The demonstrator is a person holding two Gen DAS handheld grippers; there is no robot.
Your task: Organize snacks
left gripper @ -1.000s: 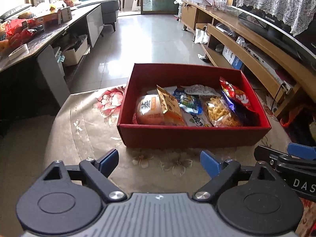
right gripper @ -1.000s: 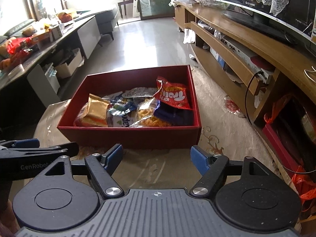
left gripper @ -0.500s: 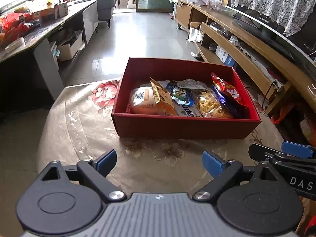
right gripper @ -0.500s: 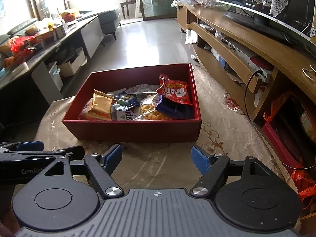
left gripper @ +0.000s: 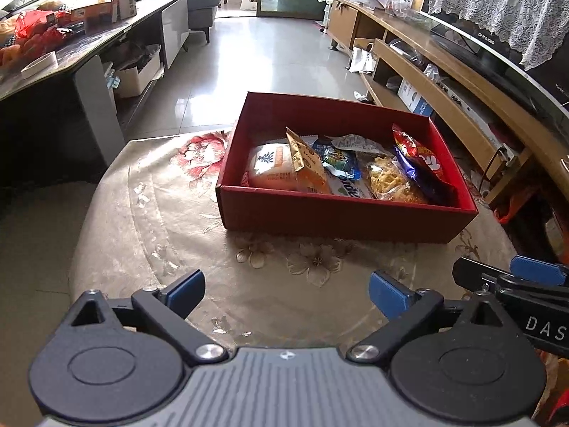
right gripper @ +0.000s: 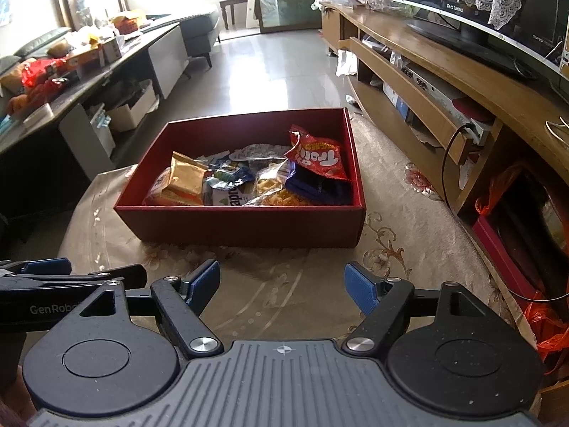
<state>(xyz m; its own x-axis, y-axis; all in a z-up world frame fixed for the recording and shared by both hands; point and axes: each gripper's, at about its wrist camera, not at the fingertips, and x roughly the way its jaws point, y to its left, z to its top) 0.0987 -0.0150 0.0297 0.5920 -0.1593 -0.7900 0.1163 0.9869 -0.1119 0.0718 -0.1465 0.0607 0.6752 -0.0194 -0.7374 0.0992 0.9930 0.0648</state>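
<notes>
Nearest, the left gripper is seen with its blue-padded fingers spread wide and nothing held between them, poised over the floral tablecloth; the right gripper is likewise held with its fingers parted and empty, low over the same cloth near the table's front edge. Each gripper is glimpsed at the edge of the other's view, so the two are placed side by side. Just beyond them, a red box is set on the cloth, its near wall facing both grippers and well apart from the fingertips. Inside it the snacks are gathered toward the near half: a pale bun packet at the left, a gold pouch leaned upright against it, a blue and white packet in the middle, a clear bag of yellow crisps, and a red and blue bag propped against the right wall. Farther off, a dark side table piled with goods is seen at the left, and a wooden TV cabinet at the right
</notes>
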